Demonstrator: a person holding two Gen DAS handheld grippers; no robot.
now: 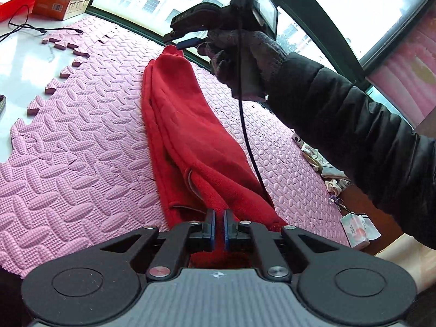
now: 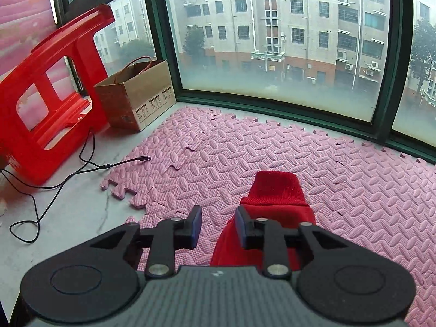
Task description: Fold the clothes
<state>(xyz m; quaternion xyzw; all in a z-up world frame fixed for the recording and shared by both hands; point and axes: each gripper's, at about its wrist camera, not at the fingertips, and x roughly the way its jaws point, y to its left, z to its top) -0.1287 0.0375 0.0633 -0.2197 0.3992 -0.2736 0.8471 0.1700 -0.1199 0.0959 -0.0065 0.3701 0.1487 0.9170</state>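
Lengthwise across the pink foam mat (image 1: 81, 125) lies the red garment (image 1: 188, 136), folded into a long narrow strip that runs from the left gripper (image 1: 219, 219) toward the window edge of the mat. The left gripper's jaws are drawn in to a narrow gap with the near end of the red cloth between them, though whether they truly pinch it cannot be told. At the far end, the right gripper (image 1: 179, 39) hangs just above the tip of the strip, held in a gloved hand (image 1: 239, 54) with a black sleeve behind it. In the right wrist view its jaws stand wide apart, empty, with the garment's cuffed end (image 2: 275, 188) just beyond and partly under the right-hand finger. Off the mat's left edge, on pale stone, are a red plastic stool (image 2: 49, 95), a cardboard box (image 2: 141, 92) and a loose black cable (image 2: 81, 163).
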